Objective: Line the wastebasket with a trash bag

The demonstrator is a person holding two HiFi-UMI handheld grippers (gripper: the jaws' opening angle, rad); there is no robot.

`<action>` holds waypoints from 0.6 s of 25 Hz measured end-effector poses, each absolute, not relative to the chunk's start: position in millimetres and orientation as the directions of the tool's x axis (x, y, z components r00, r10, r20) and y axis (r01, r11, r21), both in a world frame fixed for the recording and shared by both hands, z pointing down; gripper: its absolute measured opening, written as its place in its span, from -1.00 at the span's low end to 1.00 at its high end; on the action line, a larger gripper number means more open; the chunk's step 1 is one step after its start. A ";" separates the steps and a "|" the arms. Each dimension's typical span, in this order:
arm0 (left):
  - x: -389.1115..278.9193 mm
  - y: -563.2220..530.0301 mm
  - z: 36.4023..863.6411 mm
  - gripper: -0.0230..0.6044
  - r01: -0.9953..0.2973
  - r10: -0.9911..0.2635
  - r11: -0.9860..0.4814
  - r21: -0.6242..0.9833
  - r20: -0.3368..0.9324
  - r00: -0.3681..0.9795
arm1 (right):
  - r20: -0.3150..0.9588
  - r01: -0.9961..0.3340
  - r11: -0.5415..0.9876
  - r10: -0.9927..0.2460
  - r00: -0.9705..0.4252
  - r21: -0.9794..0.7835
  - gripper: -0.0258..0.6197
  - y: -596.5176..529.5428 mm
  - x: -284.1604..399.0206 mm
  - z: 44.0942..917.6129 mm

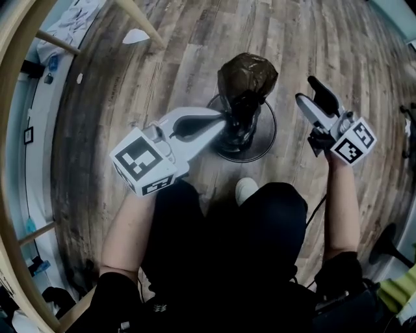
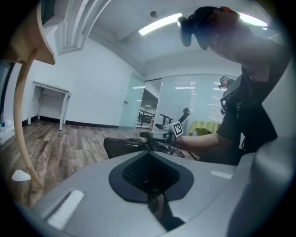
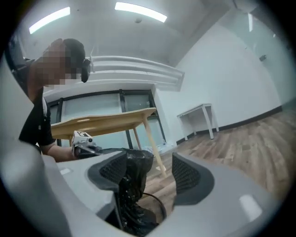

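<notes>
The wastebasket (image 1: 266, 140), a round black wire frame, stands on the wood floor just ahead of my feet. A dark trash bag (image 1: 247, 75) puffs up above it and hangs down inside. My left gripper (image 1: 223, 121) reaches in from the left, shut on the bag's near edge; a thin strip of film shows in its seam in the left gripper view. My right gripper (image 1: 311, 94) is open and stands to the right of the bag, apart from it. In the right gripper view the bag (image 3: 132, 185) and basket rim (image 3: 159, 206) lie beyond the open right gripper (image 3: 150, 169).
A wooden table leg (image 1: 140, 16) and a white scrap (image 1: 135, 36) lie at the far left. My shoe (image 1: 246, 188) is close to the basket. A wooden table (image 3: 101, 120) stands behind the bag; a white desk (image 2: 51, 90) is by the wall.
</notes>
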State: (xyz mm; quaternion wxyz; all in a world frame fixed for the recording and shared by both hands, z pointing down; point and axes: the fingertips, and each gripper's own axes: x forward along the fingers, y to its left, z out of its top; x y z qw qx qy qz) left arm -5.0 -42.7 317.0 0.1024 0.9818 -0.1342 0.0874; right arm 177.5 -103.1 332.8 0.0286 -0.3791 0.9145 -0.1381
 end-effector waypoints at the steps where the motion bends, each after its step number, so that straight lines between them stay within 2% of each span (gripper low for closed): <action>1: -3.9 -40.8 318.9 -0.91 -0.279 -0.243 -0.943 0.179 0.199 0.949 | 0.074 -0.691 0.665 -0.703 -0.707 -0.285 0.01 -109.2 172.8 328.4; 6: -5.2 -36.6 327.6 -0.91 -0.279 -0.239 -0.942 0.187 0.209 0.948 | 0.157 -0.673 0.660 -0.665 -0.730 -0.333 0.01 -131.0 140.4 316.9; 12: -14.6 -35.5 327.7 -0.91 -0.302 -0.264 -0.932 0.200 0.197 0.944 | 0.428 -0.699 0.596 -0.555 -0.714 -0.394 0.01 -127.5 128.1 379.4; 14: -18.9 -36.4 327.9 -0.91 -0.311 -0.274 -0.928 0.205 0.190 0.943 | 0.491 -0.718 0.577 -0.530 -0.691 -0.388 0.01 -119.0 132.6 399.4; 15: -21.1 -36.4 328.8 -0.91 -0.314 -0.277 -0.926 0.210 0.187 0.942 | 0.504 -0.722 0.575 -0.525 -0.686 -0.384 -0.06 -115.2 134.4 405.3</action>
